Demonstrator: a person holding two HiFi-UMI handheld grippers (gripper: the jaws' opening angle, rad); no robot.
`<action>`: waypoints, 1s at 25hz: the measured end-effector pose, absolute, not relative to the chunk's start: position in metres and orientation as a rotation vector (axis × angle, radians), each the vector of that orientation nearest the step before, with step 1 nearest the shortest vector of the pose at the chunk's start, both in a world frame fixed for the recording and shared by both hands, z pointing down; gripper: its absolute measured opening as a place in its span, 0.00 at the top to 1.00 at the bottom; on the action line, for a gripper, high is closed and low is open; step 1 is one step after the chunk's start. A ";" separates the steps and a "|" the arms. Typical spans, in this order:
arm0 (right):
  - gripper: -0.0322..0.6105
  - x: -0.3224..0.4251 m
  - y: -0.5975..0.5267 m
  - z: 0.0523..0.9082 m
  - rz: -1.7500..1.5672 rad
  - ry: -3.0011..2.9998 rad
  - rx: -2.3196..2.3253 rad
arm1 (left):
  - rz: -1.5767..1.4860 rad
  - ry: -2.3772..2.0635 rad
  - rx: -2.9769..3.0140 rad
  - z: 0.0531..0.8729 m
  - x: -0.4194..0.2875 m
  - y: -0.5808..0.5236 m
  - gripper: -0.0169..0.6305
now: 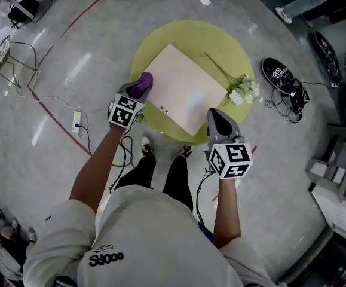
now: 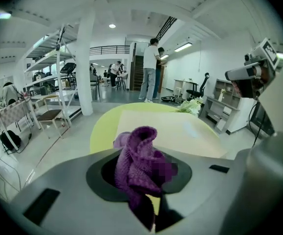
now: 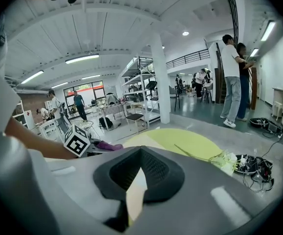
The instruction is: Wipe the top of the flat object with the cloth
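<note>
Right now my left tongs [image 1: 137,90] are pinching a bunched purple cloth [image 2: 140,164] at the left corner of the flat beige board [image 1: 178,85], which lies on the round green table [image 1: 220,45]. My right tongs [image 1: 216,117] are pressed nearly together over the board's near right edge, gripping nothing I can make out. White flowers [image 1: 244,92] lie just beside the board.

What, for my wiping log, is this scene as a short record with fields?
surface: round yellow-green table
flat object: pale board, lying flat on the table
cloth: purple cloth, bunched
left gripper: shut on the purple cloth, at the board's left edge
right gripper: shut, nothing in it, over the board's near corner; contact unclear
other: white flowers on the table beside the board
</note>
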State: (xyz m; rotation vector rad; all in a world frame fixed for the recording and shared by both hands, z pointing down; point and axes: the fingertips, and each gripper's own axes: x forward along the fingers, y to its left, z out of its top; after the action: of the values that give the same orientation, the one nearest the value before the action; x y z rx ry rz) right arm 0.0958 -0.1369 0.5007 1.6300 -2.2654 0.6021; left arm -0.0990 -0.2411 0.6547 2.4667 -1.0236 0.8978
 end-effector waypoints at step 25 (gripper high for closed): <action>0.94 0.152 -0.049 0.491 0.580 -2.229 1.651 | 0.909 -0.951 2.499 0.662 -0.018 -0.138 0.81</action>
State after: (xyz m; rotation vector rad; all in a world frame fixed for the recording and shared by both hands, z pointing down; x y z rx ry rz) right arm 0.1521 -0.0495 0.4915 1.6509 -2.2287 0.5795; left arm -0.0184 -0.1379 0.6615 2.4987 -0.9512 0.9090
